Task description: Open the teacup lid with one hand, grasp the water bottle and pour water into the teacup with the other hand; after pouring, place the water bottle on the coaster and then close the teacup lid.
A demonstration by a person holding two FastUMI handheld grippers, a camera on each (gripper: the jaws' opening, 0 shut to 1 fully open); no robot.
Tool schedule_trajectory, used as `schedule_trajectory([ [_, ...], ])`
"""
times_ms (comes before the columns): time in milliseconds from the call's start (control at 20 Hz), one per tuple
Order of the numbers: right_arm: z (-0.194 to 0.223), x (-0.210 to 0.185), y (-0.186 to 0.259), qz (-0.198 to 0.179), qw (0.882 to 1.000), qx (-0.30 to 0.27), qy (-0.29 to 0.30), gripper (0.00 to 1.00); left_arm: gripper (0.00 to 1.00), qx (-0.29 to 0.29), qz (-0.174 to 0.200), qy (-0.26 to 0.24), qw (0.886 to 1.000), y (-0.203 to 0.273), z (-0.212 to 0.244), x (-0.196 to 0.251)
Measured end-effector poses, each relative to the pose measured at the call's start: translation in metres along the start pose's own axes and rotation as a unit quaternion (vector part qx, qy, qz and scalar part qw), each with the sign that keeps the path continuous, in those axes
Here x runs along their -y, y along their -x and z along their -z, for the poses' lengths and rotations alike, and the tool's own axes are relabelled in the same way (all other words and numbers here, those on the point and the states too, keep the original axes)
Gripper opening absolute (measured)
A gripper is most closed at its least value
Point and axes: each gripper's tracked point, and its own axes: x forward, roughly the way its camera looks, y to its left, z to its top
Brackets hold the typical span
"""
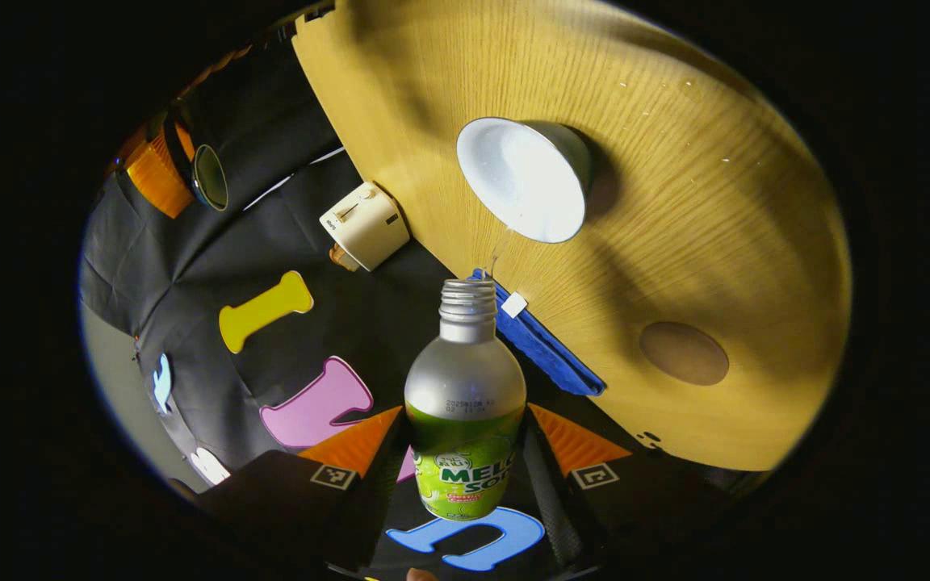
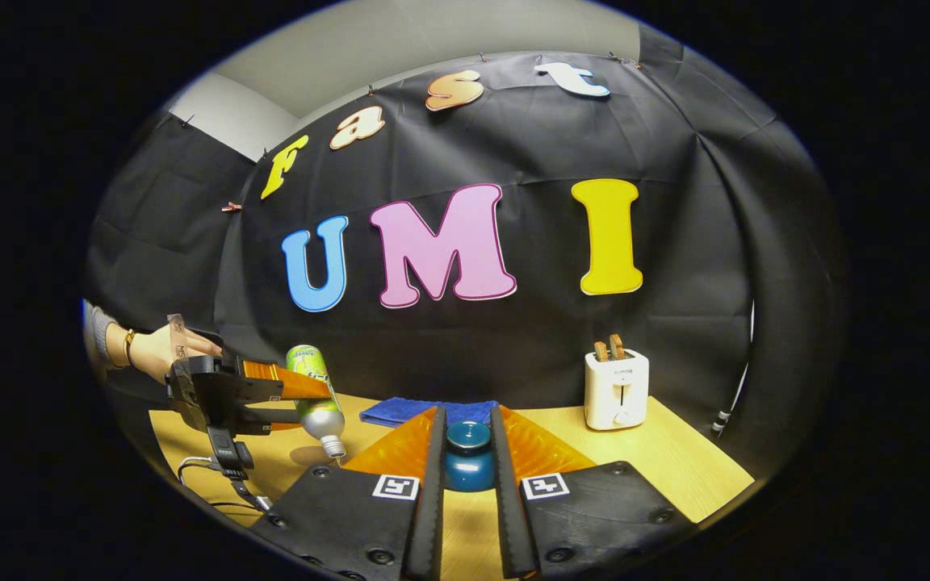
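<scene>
The water bottle [image 1: 465, 403], capless with a green label, is tipped so its open mouth points at the white teacup [image 1: 523, 179] on the wooden table [image 1: 675, 121]. My left gripper [image 1: 465, 413] is shut on the bottle's body. A thin streak runs from the mouth toward the cup's rim. In the right gripper view the same bottle [image 2: 316, 395] hangs mouth-down in the left gripper [image 2: 303, 389], held by a hand [image 2: 162, 349]. My right gripper [image 2: 467, 417] is shut on the teal teacup lid [image 2: 469, 458], raised above the table. That right gripper [image 1: 190, 173] and lid [image 1: 211, 176] appear far off, upper left.
A round brown coaster [image 1: 683, 353] lies on the table near the cup. A folded blue cloth [image 1: 542, 343] lies at the table's back edge, with a white toaster [image 1: 364, 226] beside it. A cable [image 2: 207, 468] trails under the left gripper.
</scene>
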Motion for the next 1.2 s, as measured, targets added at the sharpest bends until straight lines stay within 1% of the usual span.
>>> schedule_trajectory([
  [100, 0.0, 0.0, 0.0, -0.001, 1.0, -0.001, 0.0, 0.32, 0.82, 0.0, -0.007, -0.017, 1.0, 0.002, -0.001, -0.008],
  [250, 0.0, -0.001, 0.001, -0.003, 1.0, -0.002, -0.003, 0.32, 0.81, 0.009, -0.018, -0.013, 1.0, 0.002, -0.008, -0.015],
  [500, -0.003, 0.001, 0.002, 0.001, 1.0, 0.004, -0.001, 0.32, 0.81, 0.009, -0.011, -0.017, 1.0, 0.001, -0.008, -0.013],
  [650, -0.001, 0.002, 0.001, 0.001, 1.0, 0.002, -0.003, 0.32, 0.82, 0.011, -0.016, -0.012, 1.0, 0.002, -0.01, -0.015],
  [700, 0.0, 0.003, 0.0, 0.001, 1.0, 0.001, -0.003, 0.32, 0.82, 0.015, -0.019, -0.001, 1.0, 0.002, -0.01, -0.017],
  [800, 0.0, 0.002, 0.0, 0.001, 1.0, 0.001, -0.002, 0.32, 0.81, 0.023, -0.015, 0.043, 0.999, 0.002, -0.015, -0.008],
  [850, 0.0, 0.003, -0.001, 0.001, 1.0, 0.002, -0.001, 0.32, 0.81, 0.029, -0.011, 0.075, 0.997, 0.002, -0.019, -0.001],
  [900, 0.0, 0.003, 0.0, 0.002, 1.0, 0.003, -0.002, 0.32, 0.81, 0.039, -0.005, 0.117, 0.992, 0.004, -0.025, 0.006],
  [950, -0.001, 0.005, 0.0, 0.004, 1.0, 0.005, -0.005, 0.32, 0.81, 0.045, -0.001, 0.167, 0.985, 0.004, -0.03, 0.012],
  [1000, -0.001, 0.005, -0.001, 0.004, 1.0, 0.004, -0.007, 0.32, 0.81, 0.049, 0.004, 0.22, 0.974, 0.007, -0.033, 0.015],
  [1050, 0.0, 0.006, -0.001, 0.005, 1.0, 0.004, -0.008, 0.32, 0.81, 0.054, 0.007, 0.276, 0.96, 0.008, -0.035, 0.017],
  [1100, 0.001, 0.006, -0.001, 0.006, 1.0, 0.003, -0.009, 0.32, 0.81, 0.057, 0.008, 0.335, 0.94, 0.007, -0.038, 0.02],
  [1150, 0.001, 0.006, -0.001, 0.006, 1.0, 0.003, -0.008, 0.32, 0.81, 0.059, 0.005, 0.398, 0.915, 0.006, -0.039, 0.021],
  [1200, 0.0, 0.006, -0.001, 0.006, 1.0, 0.003, -0.007, 0.32, 0.81, 0.062, 0.0, 0.466, 0.883, 0.006, -0.041, 0.019],
])
